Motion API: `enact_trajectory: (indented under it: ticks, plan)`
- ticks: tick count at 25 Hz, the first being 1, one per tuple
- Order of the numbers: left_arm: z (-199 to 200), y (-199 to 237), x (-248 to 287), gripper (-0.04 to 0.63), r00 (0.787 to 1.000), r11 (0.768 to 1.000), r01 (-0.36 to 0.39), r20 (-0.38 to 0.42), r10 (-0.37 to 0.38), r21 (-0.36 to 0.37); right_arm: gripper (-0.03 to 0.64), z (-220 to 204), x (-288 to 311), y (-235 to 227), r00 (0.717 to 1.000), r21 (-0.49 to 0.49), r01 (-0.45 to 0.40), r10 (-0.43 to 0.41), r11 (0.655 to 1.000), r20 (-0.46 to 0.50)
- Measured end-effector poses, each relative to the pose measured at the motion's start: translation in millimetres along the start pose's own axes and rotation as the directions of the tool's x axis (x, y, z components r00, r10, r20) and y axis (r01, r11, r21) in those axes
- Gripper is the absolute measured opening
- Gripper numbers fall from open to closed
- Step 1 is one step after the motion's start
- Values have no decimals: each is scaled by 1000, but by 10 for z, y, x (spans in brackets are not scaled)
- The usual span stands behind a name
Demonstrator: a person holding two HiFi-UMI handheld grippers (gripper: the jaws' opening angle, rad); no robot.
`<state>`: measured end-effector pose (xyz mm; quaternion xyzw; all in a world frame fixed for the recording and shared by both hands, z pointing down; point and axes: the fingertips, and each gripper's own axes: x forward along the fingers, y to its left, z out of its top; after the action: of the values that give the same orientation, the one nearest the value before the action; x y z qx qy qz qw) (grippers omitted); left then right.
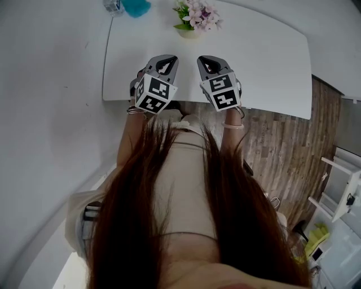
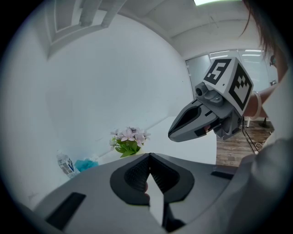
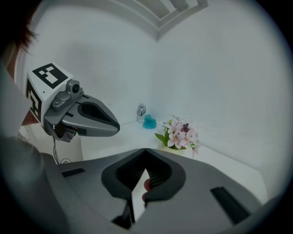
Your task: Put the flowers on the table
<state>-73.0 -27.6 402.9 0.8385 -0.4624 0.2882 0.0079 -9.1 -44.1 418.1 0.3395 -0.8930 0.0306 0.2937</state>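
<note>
The flowers (image 1: 197,14), a small bunch of pale pink and white blooms with green leaves, stand upright in a low pot (image 1: 188,33) on the white table (image 1: 259,62), near its far edge and close to the white wall behind it. To their left, at the table's far corner, stand a clear plastic bottle (image 1: 113,5) and, just beside it, a crumpled teal thing (image 1: 135,7) whose kind cannot be told. The person stands at the near edge of the table, long hair falling forward, and holds both tools side by side above that near edge, well apart from the flowers and pointing towards them. The left gripper (image 1: 165,58) has its jaws pressed together, tip to tip, and its own view shows nothing caught between them, only the bare tabletop past the tips. The right gripper (image 1: 207,59) is likewise clenched with nothing in its grasp, and the pot shows beyond its tips, slightly to the right. The two grippers do not touch each other, and neither touches the table. A wooden floor (image 1: 282,152) shows to the right of the table
</note>
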Motion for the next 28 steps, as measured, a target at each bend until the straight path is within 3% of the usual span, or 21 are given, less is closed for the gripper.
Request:
enact_trajectory:
  ticks: [18,28]
  plan:
    - [71,-444,-260,4,996,995,-92,-14,92,-36,23,-128,-414,86,997,-78,-50,54,996,50]
    - [126,-654,-255,3,995,994,-102,-14,101,-42,23,-219,-576,56,994,-83,-78,83,994,64]
